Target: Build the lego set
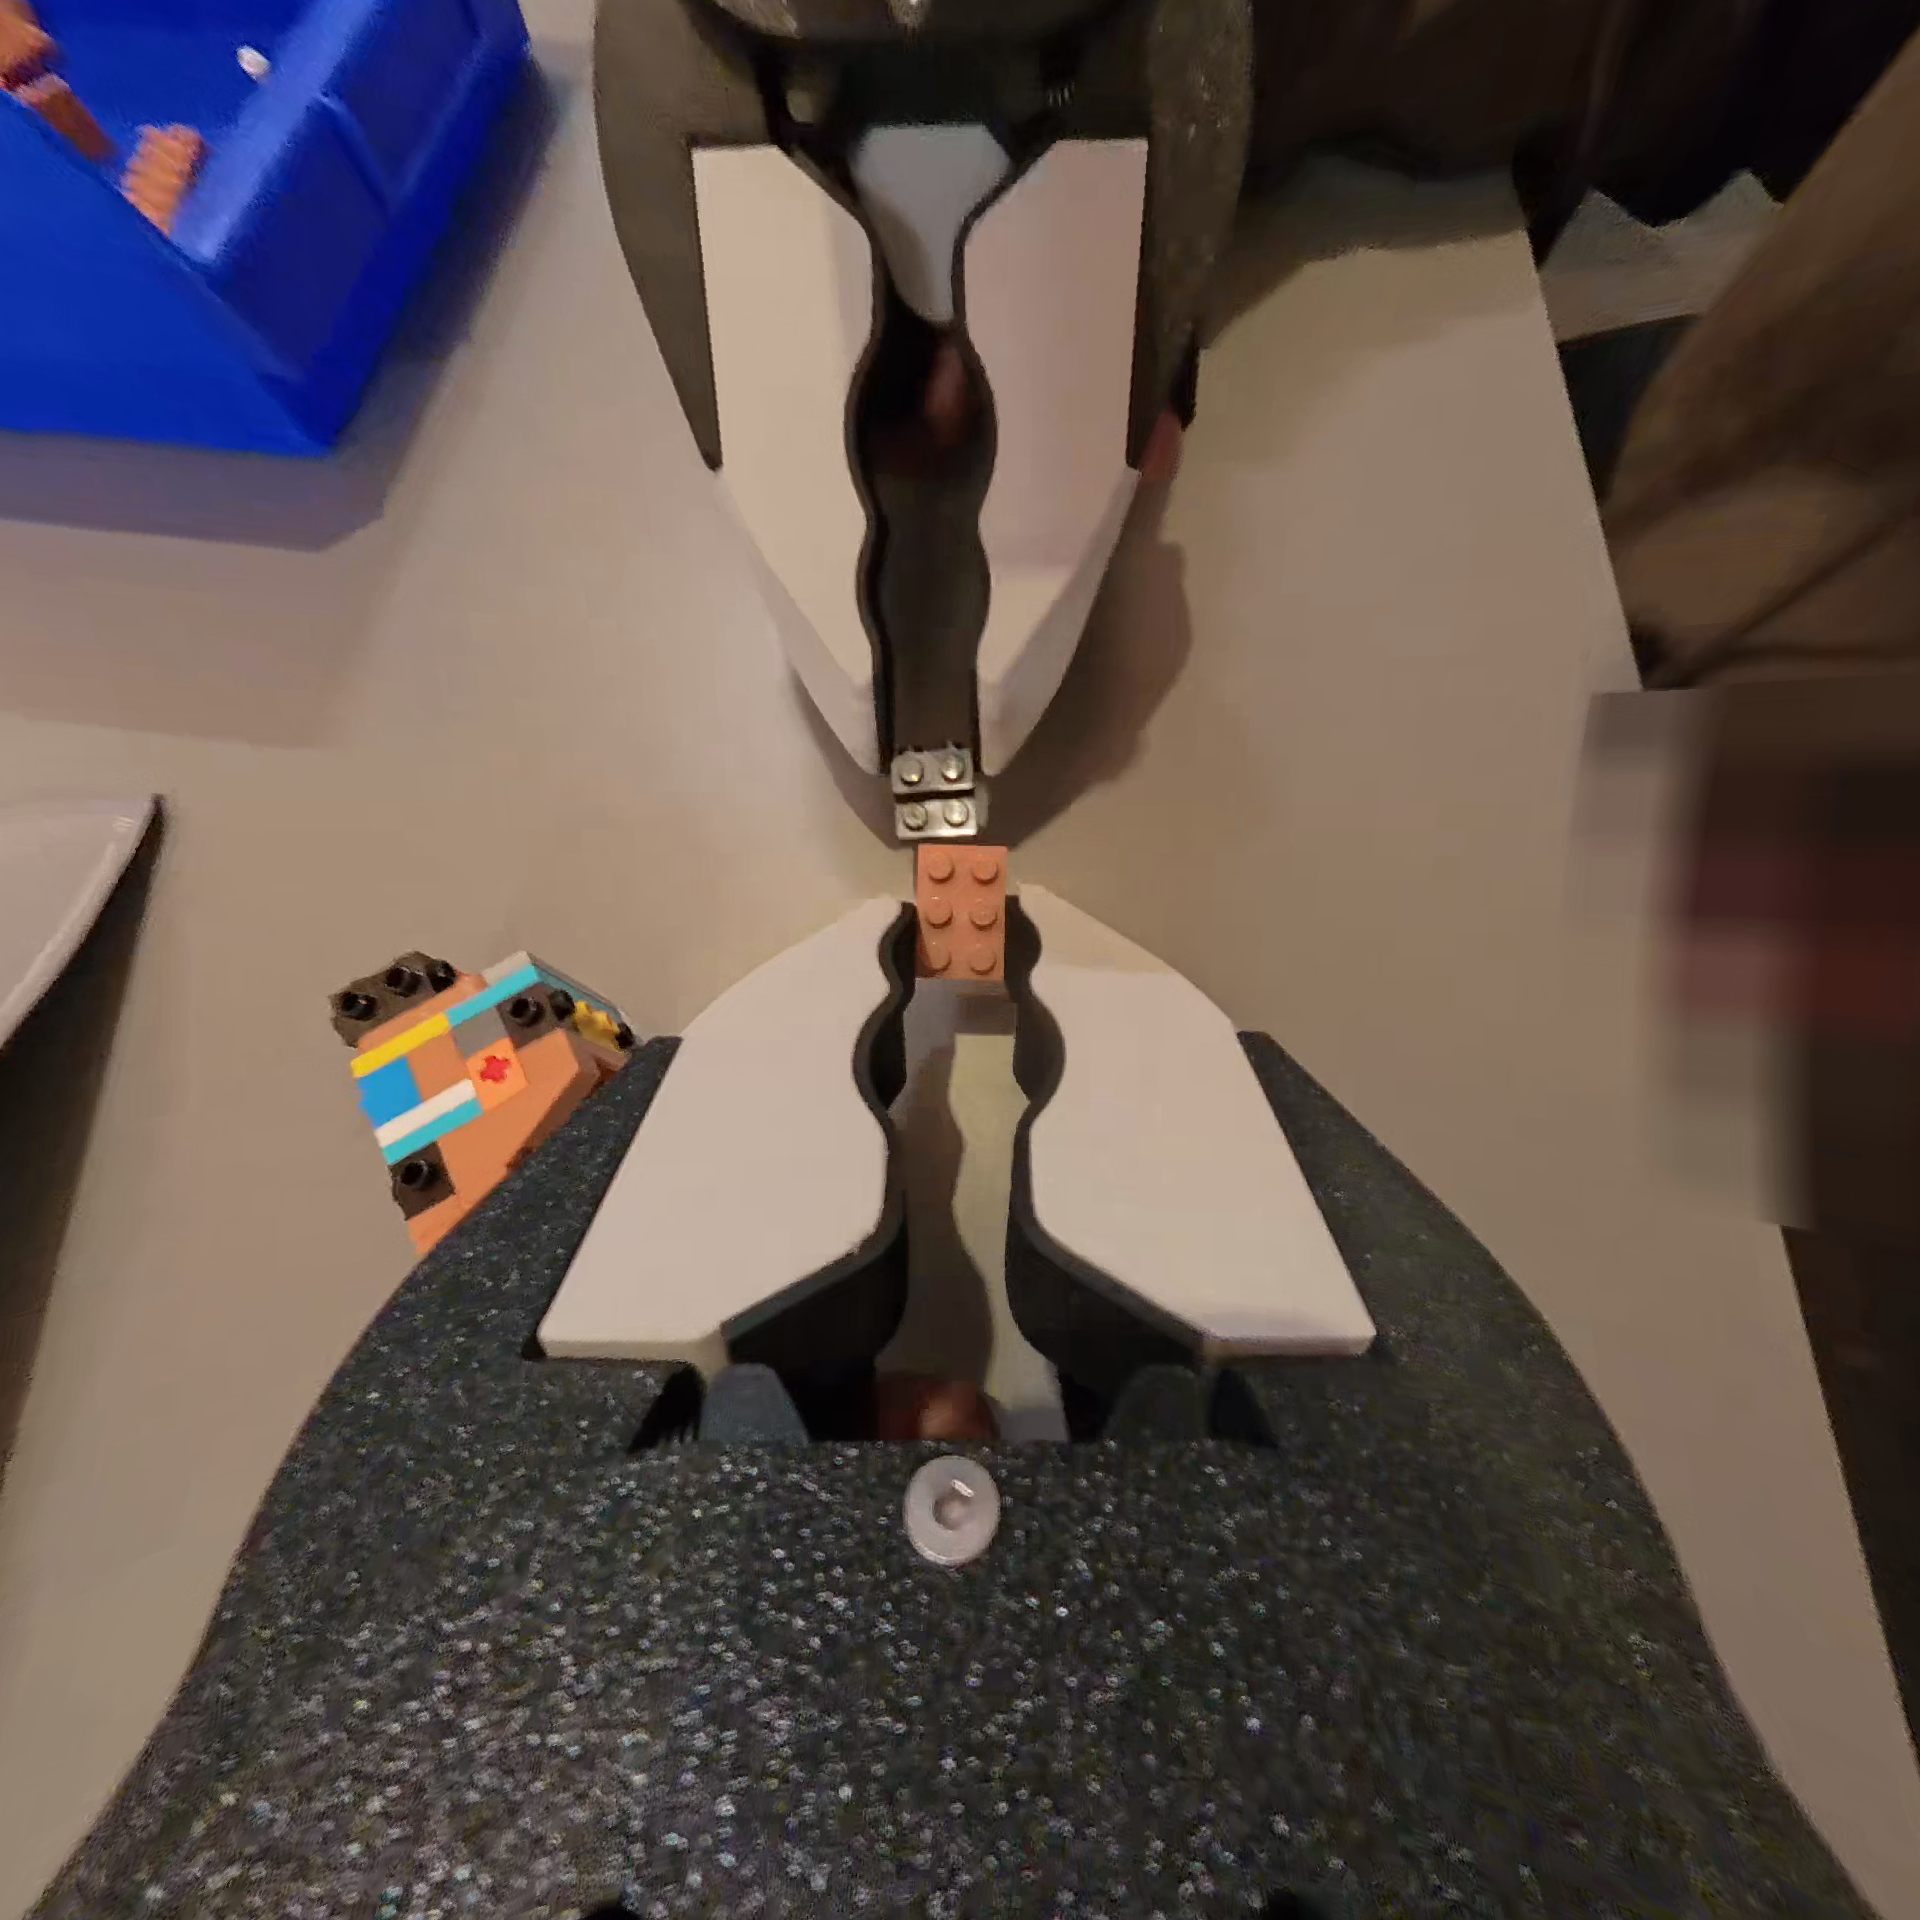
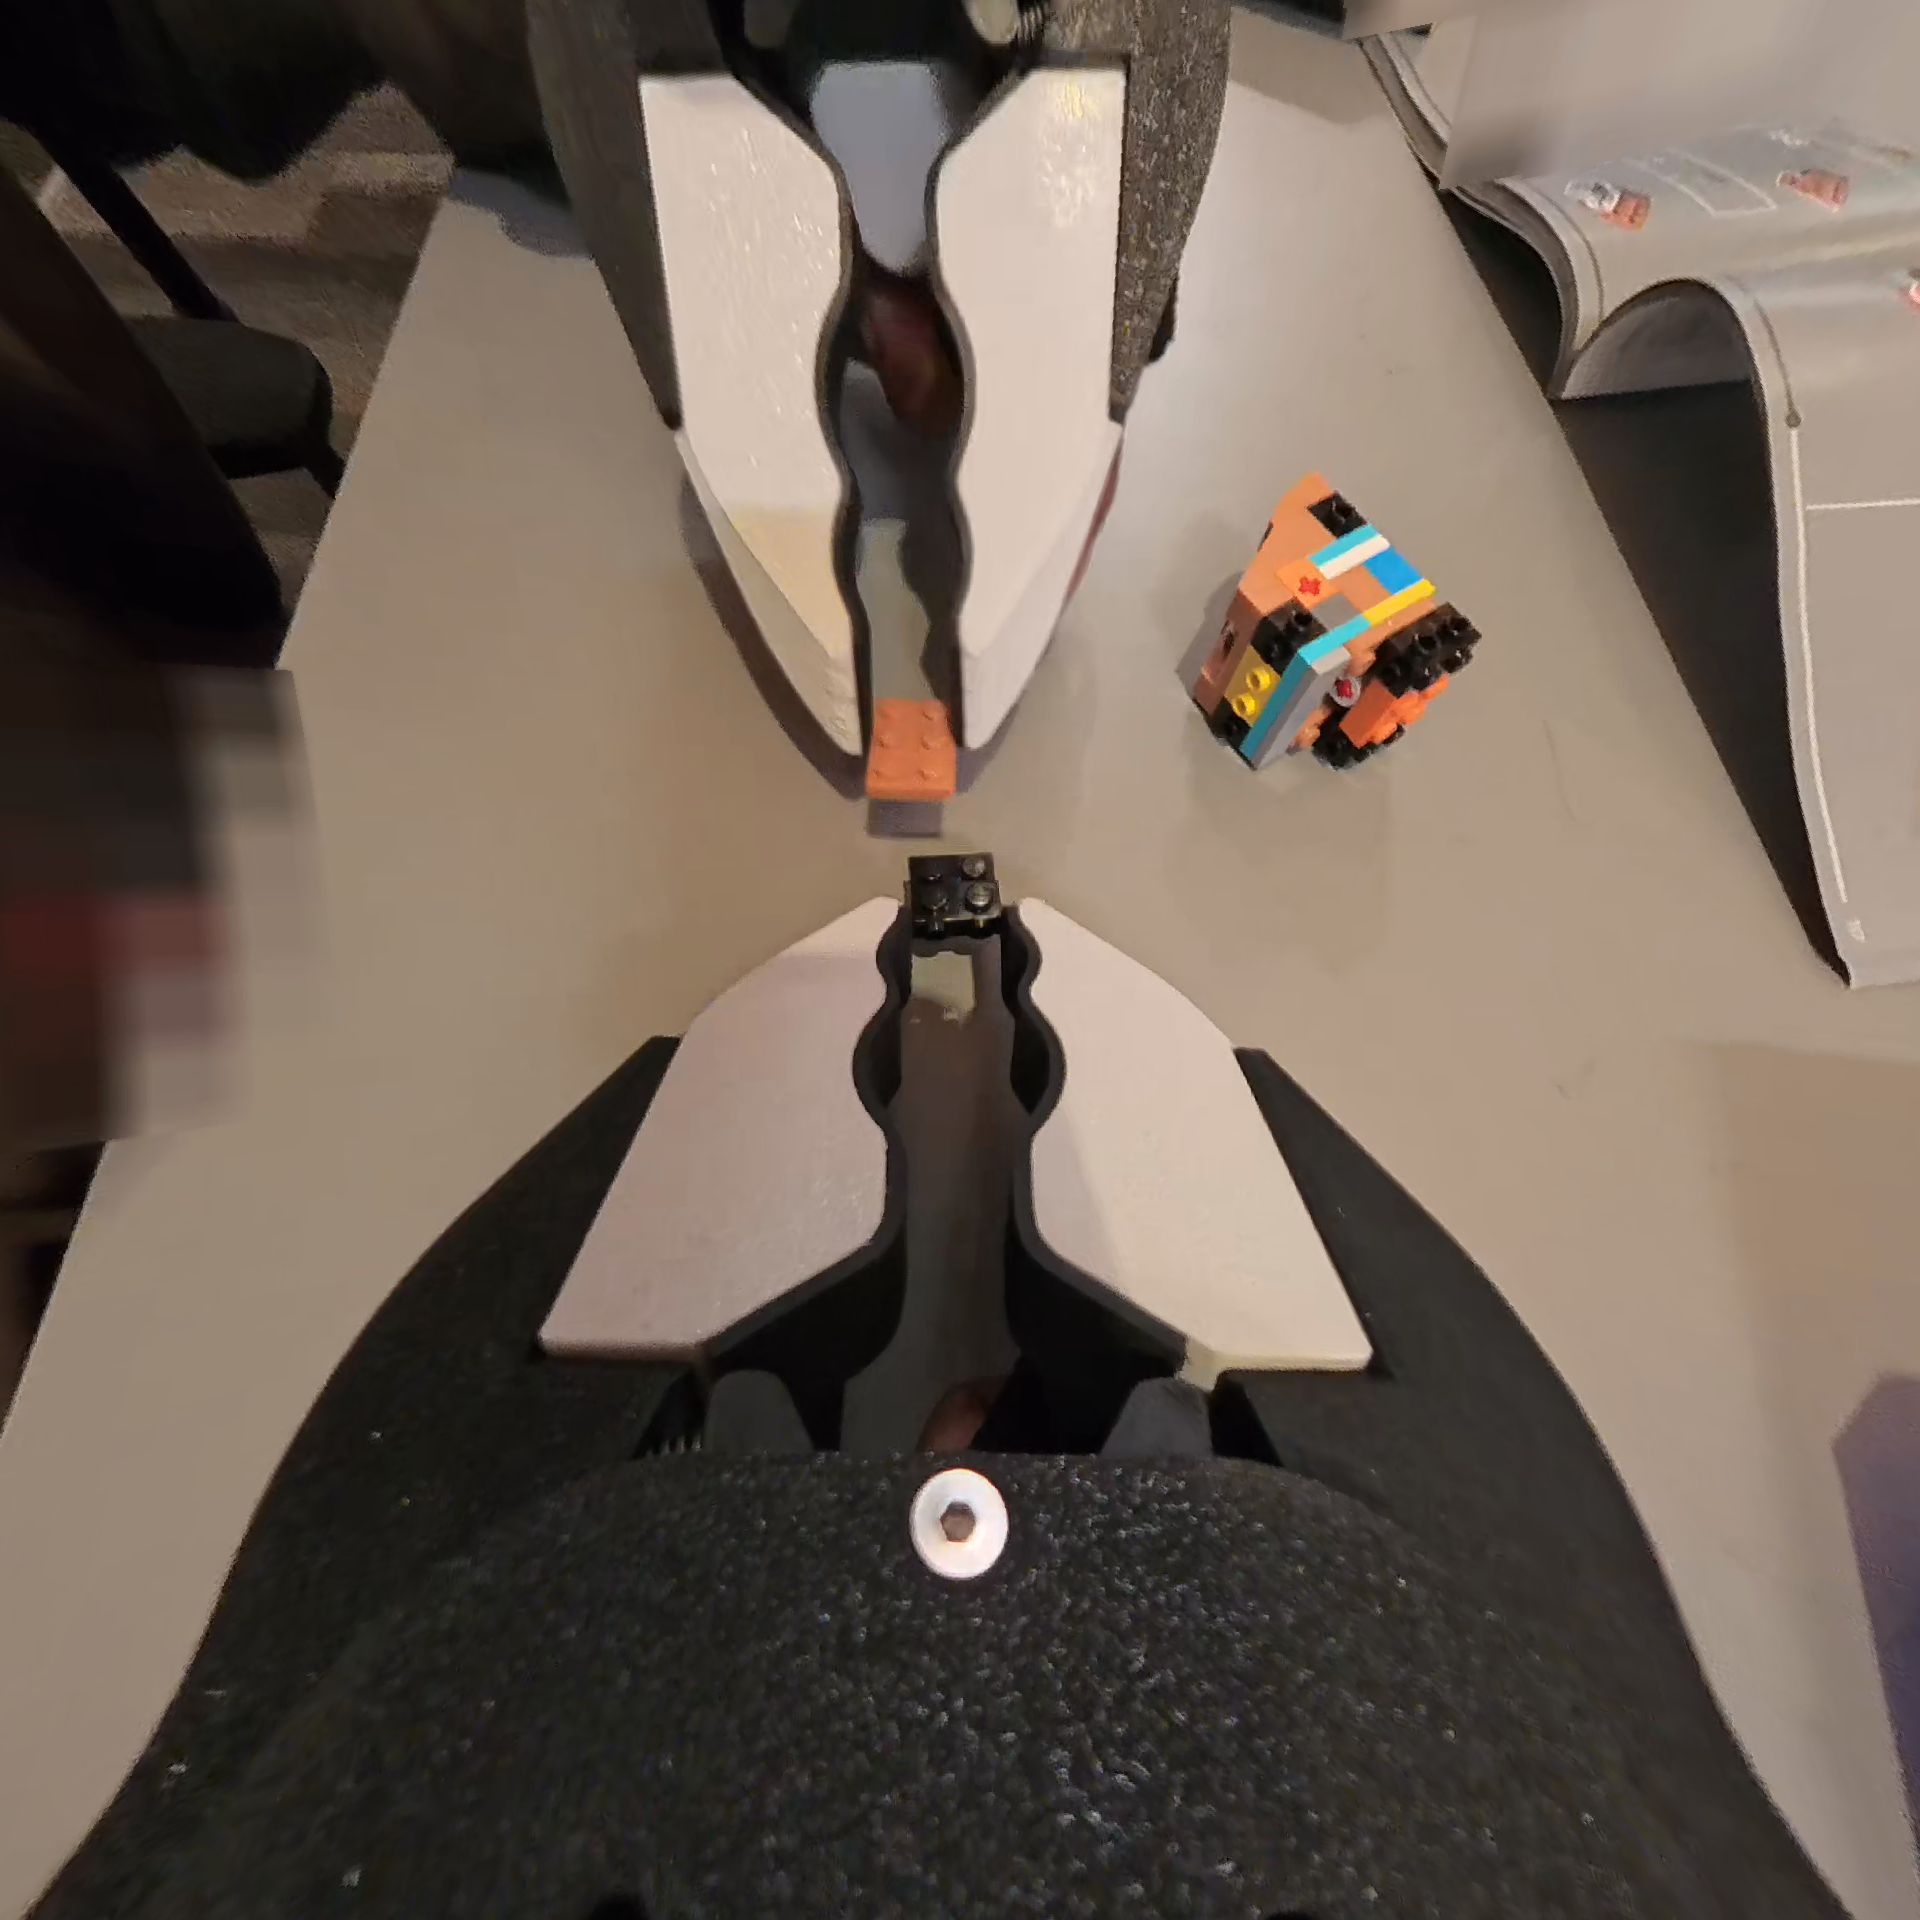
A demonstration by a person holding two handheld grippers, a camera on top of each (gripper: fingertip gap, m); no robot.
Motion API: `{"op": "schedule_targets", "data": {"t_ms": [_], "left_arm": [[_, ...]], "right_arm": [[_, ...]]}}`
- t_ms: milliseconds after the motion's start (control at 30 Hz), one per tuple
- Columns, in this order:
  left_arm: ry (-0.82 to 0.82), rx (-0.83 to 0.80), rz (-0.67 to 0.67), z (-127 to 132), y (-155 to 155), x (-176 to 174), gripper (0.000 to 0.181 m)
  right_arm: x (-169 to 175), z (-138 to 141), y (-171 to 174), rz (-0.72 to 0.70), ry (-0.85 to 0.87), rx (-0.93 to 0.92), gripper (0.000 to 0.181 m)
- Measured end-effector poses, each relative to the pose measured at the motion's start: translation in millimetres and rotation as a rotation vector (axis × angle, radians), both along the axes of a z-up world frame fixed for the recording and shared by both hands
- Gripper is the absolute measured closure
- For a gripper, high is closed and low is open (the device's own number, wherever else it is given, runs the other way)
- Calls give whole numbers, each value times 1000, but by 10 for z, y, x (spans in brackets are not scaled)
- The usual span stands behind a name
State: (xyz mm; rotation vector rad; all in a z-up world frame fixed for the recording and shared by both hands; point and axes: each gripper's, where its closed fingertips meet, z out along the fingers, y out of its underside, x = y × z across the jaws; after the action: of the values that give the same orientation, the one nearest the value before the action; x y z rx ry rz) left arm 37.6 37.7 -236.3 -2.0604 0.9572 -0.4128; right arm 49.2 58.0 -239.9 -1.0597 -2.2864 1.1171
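Note:
My left gripper [image 1: 961,935] is shut on an orange two-by-three plate [image 1: 961,912], held flat above the table; the plate also shows in the right wrist view [image 2: 911,750]. My right gripper [image 2: 951,920] faces it and is shut on a small black studded piece [image 2: 951,891], which looks grey in the left wrist view [image 1: 938,795]. The two pieces are tip to tip, almost touching. The partly built model [image 1: 473,1081], orange with blue, yellow and black parts, lies on the table to my left gripper's left; it also shows in the right wrist view [image 2: 1325,623].
A blue parts bin [image 1: 208,208] with orange pieces stands at the far left. An open instruction booklet [image 2: 1714,364] lies at the right edge of the table. A white tray edge [image 1: 62,894] shows at the left. The table edge [image 2: 343,468] drops off beyond.

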Motion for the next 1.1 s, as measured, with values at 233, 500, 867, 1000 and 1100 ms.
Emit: {"op": "schedule_targets", "data": {"t_ms": [233,500,867,1000,1100], "left_arm": [[29,62,20,-22,63,29,165],[36,23,43,-86,75,-7,165],[51,-45,-3,-142,48,4,165],[54,-77,-28,-148,36,3,165],[44,-106,-52,-149,9,14,165]], "right_arm": [[-46,40,-49,-9,25,-19,166],[-71,35,-56,-16,29,-8,166],[-74,-13,-90,5,44,61,166],[-72,-20,-101,13,49,75,166],[-73,-18,-103,16,54,78,166]]}}
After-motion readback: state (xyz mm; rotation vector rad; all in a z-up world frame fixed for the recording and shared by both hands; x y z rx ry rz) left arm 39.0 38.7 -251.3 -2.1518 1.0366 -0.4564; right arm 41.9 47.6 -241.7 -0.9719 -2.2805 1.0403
